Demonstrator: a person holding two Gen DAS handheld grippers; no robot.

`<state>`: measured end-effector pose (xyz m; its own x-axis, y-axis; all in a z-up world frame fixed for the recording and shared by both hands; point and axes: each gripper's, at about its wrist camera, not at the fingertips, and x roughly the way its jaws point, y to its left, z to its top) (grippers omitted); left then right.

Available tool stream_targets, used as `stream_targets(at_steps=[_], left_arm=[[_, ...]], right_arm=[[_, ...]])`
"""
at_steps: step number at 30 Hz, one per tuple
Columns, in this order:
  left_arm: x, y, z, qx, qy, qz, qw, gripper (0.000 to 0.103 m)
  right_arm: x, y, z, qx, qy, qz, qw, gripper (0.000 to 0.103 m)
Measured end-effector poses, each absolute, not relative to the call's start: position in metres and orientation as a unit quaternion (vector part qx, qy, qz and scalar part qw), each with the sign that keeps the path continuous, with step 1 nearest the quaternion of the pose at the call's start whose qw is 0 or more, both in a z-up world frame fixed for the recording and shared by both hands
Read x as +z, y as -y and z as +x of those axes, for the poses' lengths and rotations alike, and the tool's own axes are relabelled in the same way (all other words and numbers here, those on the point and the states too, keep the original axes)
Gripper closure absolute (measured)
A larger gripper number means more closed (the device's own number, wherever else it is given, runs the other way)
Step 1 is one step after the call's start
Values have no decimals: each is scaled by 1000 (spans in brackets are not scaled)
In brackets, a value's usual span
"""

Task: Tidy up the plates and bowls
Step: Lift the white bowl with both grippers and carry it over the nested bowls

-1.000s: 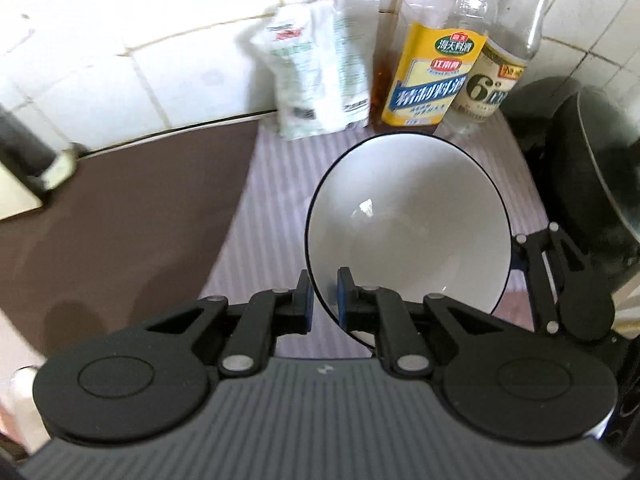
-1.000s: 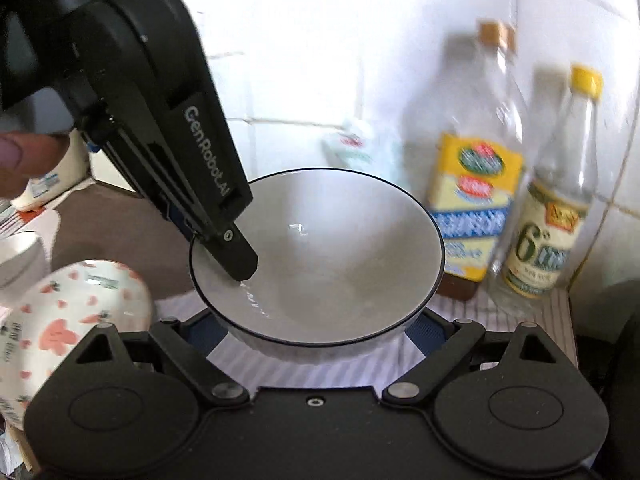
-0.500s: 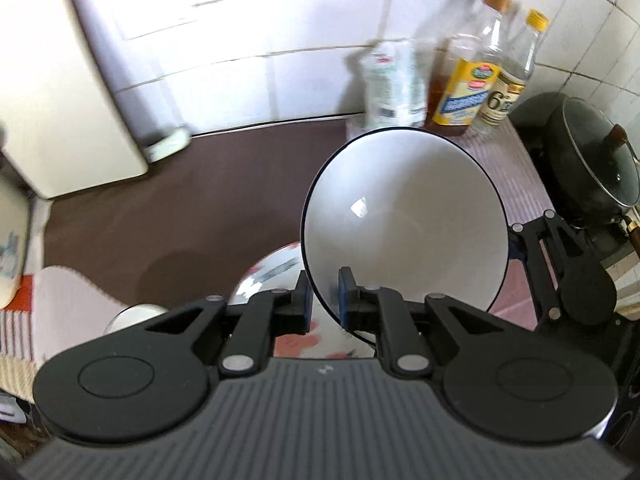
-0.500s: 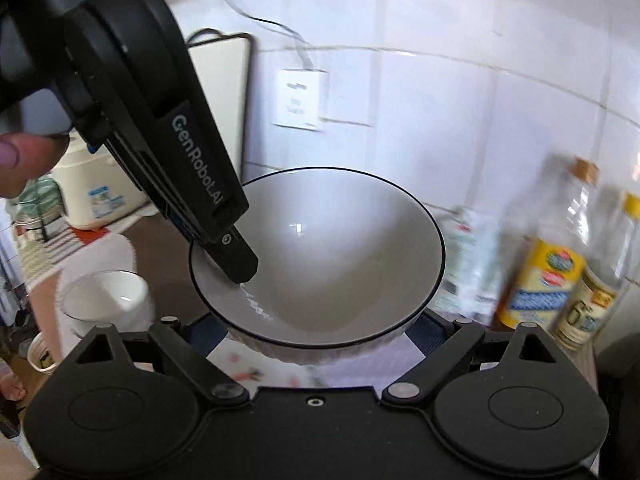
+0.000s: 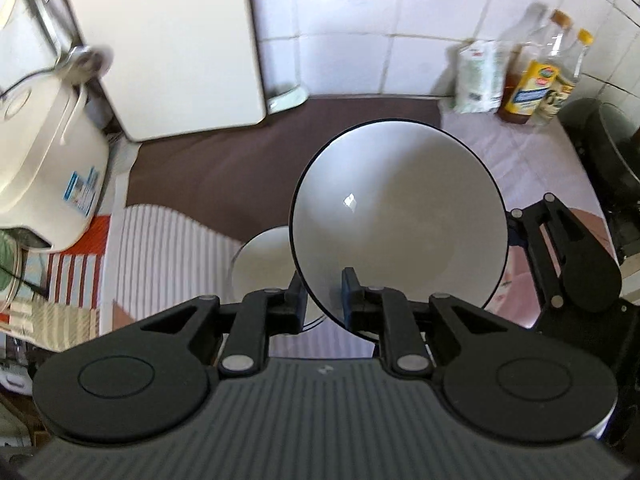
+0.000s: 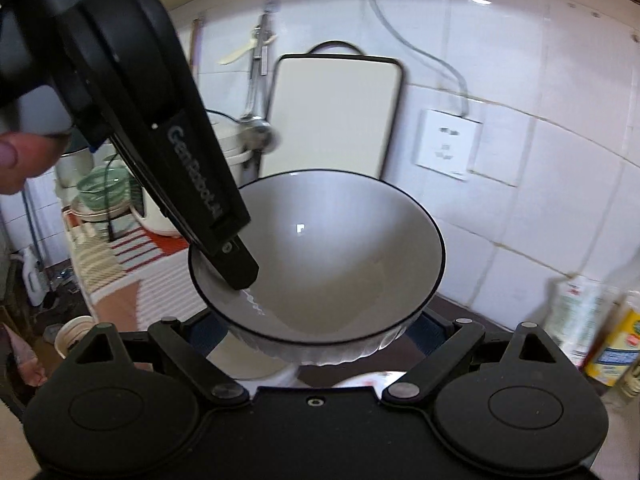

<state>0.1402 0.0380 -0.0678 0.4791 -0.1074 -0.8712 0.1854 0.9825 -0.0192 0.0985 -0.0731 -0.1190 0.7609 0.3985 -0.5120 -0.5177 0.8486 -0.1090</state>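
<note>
A white bowl with a thin black rim is held in the air above the counter. My left gripper is shut on its near rim, one finger inside and one outside. My right gripper grips the bowl's ribbed body from both sides, its jaws spread wide around it. The left gripper's finger reaches into the bowl in the right wrist view. A smaller white bowl sits on the counter below, partly hidden. A pink patterned dish shows past the bowl's right edge.
A white rice cooker stands at the left on a striped cloth. A white cutting board leans on the tiled wall. A bag and sauce bottles stand at back right, beside a black pot.
Both grippers have carried the bowl up and to the left, away from the bottles. The rice cooker, cutting board and small white bowl have come into view.
</note>
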Motion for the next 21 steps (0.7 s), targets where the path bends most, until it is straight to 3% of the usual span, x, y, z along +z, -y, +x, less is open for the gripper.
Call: stream_targets(at_steps=[9,21], left_arm=[[-94,-96,181,-95,-569,-20,817,85],[-153,-117,212,-57,-612,-37,788,85]], right_arm=[[-134,29,135,288,-308,-131,897,7],[-173,17,169,321,-392,-100,856,7]])
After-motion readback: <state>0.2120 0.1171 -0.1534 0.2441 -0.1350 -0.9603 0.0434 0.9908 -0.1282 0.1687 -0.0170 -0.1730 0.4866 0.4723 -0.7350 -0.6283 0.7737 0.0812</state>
